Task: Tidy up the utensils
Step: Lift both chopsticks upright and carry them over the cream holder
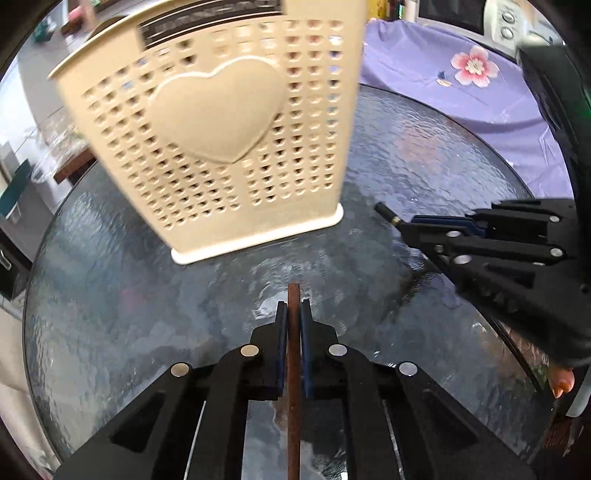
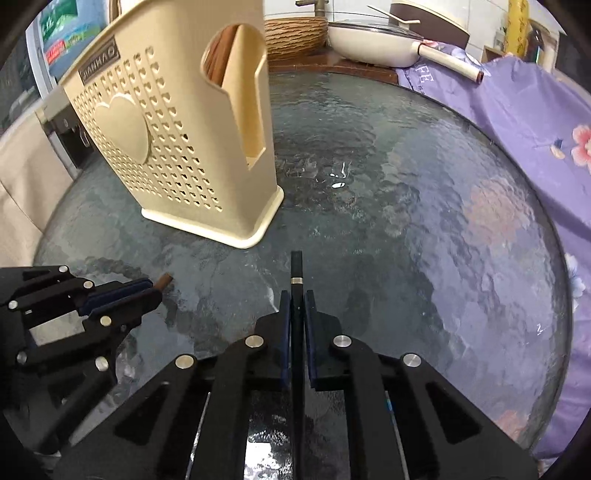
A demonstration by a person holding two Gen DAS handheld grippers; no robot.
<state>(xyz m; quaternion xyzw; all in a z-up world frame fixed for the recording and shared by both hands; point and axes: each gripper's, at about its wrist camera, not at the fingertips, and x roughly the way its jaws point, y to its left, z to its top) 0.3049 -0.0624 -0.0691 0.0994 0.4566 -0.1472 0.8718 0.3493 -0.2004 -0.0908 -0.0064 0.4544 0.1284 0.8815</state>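
Note:
A cream perforated utensil holder with a heart on its side stands on the round glass table; it also shows in the right wrist view, with brown sticks inside its side slot. My left gripper is shut on a brown chopstick, in front of the holder. My right gripper is shut on a black chopstick with a metal band. The right gripper shows at the right of the left wrist view; the left gripper shows at the left of the right wrist view.
A purple flowered cloth lies over the table's far right side. A cream pan with a glass lid and a woven basket stand behind the table. A microwave is at the back.

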